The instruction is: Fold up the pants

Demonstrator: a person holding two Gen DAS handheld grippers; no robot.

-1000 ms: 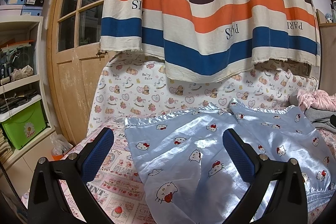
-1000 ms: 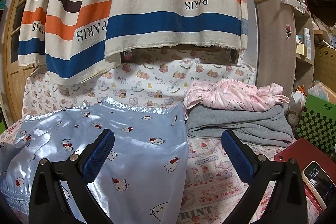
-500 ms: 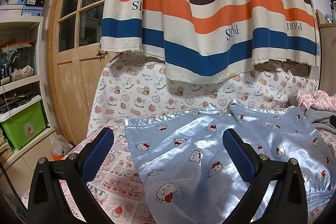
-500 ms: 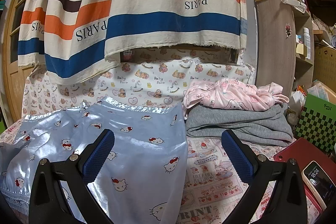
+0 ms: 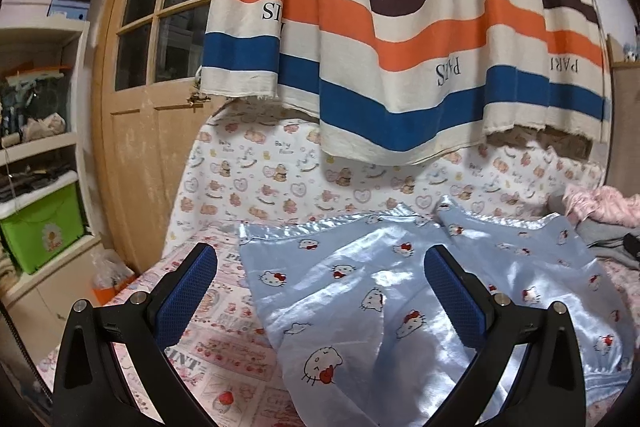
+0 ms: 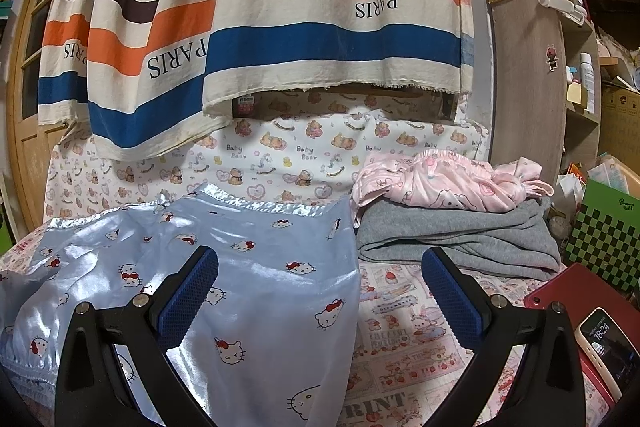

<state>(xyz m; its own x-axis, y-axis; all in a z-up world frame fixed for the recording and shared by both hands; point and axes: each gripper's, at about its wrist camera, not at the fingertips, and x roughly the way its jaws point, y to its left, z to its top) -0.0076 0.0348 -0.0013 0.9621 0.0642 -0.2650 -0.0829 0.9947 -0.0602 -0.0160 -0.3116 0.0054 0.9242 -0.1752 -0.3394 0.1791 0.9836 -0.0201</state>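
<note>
Nothing has shifted since a second ago: the left gripper (image 5: 320,295) and right gripper (image 6: 319,293) both hover wide open and empty above the blue satin cat-print pants (image 5: 360,291) spread across the bed (image 5: 224,343).

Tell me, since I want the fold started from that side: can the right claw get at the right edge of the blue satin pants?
Probably yes. The right claw is open above the blue satin pants, and nothing covers that edge; the grey garment lies just beside it.
</note>
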